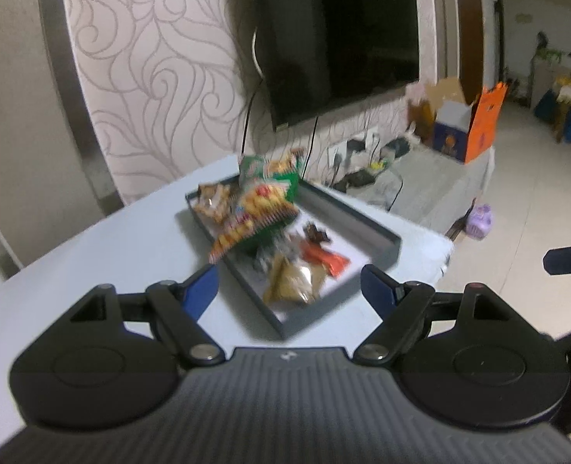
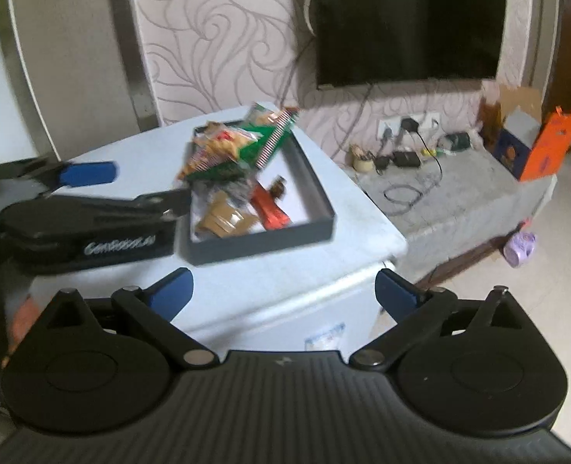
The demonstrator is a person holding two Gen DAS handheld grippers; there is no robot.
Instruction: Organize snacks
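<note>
Dark grey, shallow and rectangular, the tray point(image 1: 386, 245) sits mid-frame on the pale table point(image 1: 92, 255), holding a green snack bag point(image 1: 270, 201) at its far end, then a tan packet point(image 1: 293, 282) and an orange wrapper point(image 1: 328, 261). Both the left gripper point(image 1: 289, 282) and right gripper point(image 2: 281, 290) have jaws spread apart, gripping nothing.

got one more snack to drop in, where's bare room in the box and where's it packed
Bare white floor lies along the gray box's right wall, beside the orange packet. The far left is crowded: the green chip bag is piled over other packets. The tan packet fills the near left corner.
</note>
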